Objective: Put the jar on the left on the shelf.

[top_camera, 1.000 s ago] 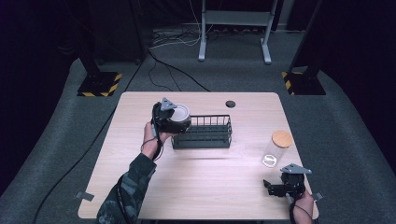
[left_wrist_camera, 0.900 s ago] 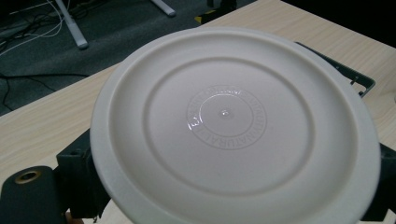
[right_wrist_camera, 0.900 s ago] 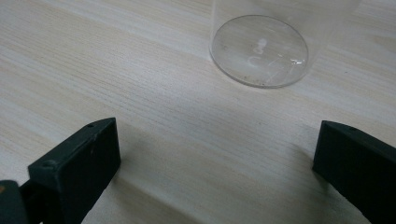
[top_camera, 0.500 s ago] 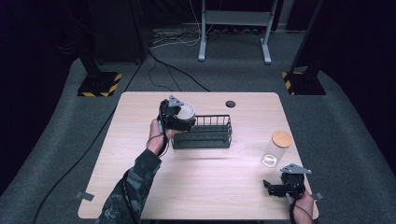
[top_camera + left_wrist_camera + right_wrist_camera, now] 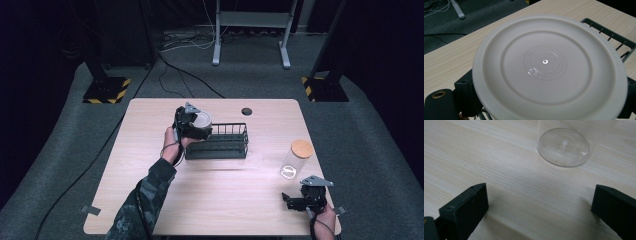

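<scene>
The left tool (image 5: 192, 125) is clamped on the rim of a round white plastic plate (image 5: 549, 67), holding it tilted just above the near-left end of the black wire dish rack (image 5: 220, 142). To seat it well, I judge the plate should be turned edge-down, lined up with 1 slot between the rack's wires, then lowered before letting go. The right tool (image 5: 539, 207) rests wide apart and empty on the pale wooden surface (image 5: 499, 170), a clear glass jar with a wooden lid (image 5: 295, 160) just ahead.
</scene>
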### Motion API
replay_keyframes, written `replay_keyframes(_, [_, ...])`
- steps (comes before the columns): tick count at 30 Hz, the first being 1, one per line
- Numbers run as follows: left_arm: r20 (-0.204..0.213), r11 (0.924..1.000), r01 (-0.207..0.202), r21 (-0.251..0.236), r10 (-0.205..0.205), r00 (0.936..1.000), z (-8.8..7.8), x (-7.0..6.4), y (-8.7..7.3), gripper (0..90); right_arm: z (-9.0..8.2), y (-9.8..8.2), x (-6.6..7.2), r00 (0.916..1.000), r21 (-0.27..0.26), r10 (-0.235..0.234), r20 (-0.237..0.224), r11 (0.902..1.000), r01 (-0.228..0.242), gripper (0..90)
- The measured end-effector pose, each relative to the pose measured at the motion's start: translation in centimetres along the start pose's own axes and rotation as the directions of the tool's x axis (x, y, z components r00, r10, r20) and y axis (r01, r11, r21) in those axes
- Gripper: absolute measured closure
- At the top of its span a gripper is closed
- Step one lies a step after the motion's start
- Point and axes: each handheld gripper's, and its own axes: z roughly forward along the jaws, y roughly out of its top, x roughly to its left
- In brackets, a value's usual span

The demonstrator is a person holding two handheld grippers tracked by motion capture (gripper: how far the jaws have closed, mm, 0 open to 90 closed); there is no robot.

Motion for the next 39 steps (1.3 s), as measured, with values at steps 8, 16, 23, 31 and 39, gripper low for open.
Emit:
replay_keyframes(8, [0.010, 0.9999, 0.010, 0.003, -0.010, 0.9999, 0.3, 0.2, -0.2, 9.8, 0.0, 0.0, 0.0, 1.0000, 0.000, 0.000, 0.001, 1.0000, 0.000, 0.0])
replay_keyframes(16, [0.013, 0.9998, 0.011, 0.015, -0.011, 0.9999, 1.0, 0.0, -0.5, 9.8, 0.0, 0.0, 0.0, 1.0000, -0.001, -0.002, 0.003, 1.0000, 0.002, 0.0])
replay_keyframes(23, [0.019, 0.9996, 0.015, 0.025, -0.016, 0.9997, 1.4, 0.1, -0.7, 9.8, 0.0, 0.0, 0.0, 1.0000, -0.001, -0.002, 0.002, 1.0000, 0.002, 0.0])
replay_keyframes(31, [0.021, 0.9991, 0.015, 0.040, -0.016, 0.9997, 1.8, 0.3, -1.0, 9.8, 0.0, 0.0, 0.1, 1.0000, -0.001, -0.003, 0.002, 1.0000, 0.003, 0.0])
replay_keyframes(39, [0.020, 0.9981, 0.030, 0.054, -0.031, 0.9993, 2.5, 0.5, -1.6, 9.8, 0.0, 0.0, 0.1, 1.0000, -0.001, -0.003, 0.001, 1.0000, 0.003, 0.0])
